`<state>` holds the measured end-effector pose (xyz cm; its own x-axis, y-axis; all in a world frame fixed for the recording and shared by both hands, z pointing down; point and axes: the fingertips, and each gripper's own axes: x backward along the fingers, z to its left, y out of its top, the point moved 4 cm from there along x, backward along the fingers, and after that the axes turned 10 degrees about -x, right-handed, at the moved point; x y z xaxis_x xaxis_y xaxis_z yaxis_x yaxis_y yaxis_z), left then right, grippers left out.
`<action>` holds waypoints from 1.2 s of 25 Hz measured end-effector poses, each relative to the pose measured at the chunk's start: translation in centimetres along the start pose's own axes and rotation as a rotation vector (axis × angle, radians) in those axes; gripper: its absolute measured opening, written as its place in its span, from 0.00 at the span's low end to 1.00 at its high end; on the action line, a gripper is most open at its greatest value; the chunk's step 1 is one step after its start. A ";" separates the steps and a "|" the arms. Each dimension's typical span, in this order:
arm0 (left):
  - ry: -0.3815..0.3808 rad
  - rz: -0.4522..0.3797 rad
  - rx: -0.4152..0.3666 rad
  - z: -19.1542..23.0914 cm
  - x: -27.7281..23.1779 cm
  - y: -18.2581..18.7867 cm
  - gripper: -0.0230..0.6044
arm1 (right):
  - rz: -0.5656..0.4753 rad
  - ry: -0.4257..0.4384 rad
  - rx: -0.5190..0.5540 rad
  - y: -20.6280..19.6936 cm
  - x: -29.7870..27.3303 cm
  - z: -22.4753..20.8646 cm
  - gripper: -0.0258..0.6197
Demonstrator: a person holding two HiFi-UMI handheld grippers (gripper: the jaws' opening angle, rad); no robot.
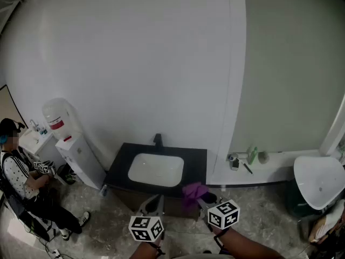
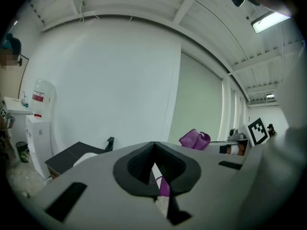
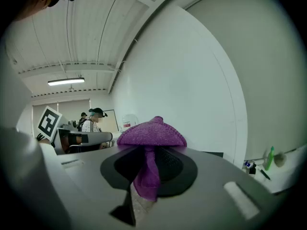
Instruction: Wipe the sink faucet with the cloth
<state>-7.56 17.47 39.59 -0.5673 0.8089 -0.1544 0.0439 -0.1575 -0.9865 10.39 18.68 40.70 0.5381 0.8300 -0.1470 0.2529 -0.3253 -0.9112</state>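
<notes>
- White wall fills the background, with a pale green panel on its right part and a mottled grey floor below.
- At far left a person sits, holding a gripper of their own.
- Just right of the person stands a white water dispenser with a bottle on top.
- Against the wall at centre is a black counter with a white basin set into it.
- The black faucet stands upright at the back edge of the basin, touched by nothing.
- The left gripper hovers low in front of the counter's front edge. Its jaws are closed together in a tight V. A thin purple sliver shows in the slit behind them, and I cannot tell what it is.
- The purple cloth is just right of that gripper, over the counter's front right part and well apart from the faucet.
- The right gripper has its jaws pinched on the cloth. A folded bunch sits on top of the tips and a strip hangs down between them.
- On a white ledge to the right, a green bottle stands near some small items.
- At far right is a white bowl.
</notes>
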 end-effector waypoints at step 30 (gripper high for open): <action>0.009 0.004 0.012 1.7 -0.7 0.0 0.04 | 0.002 0.034 0.018 0.5 -2.2 0.3 0.14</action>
<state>-8.54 15.96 39.79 -0.5593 0.8136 -0.1590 0.0363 -0.1676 -0.9852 9.08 16.84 40.47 0.5660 0.8131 -0.1362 0.2371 -0.3188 -0.9177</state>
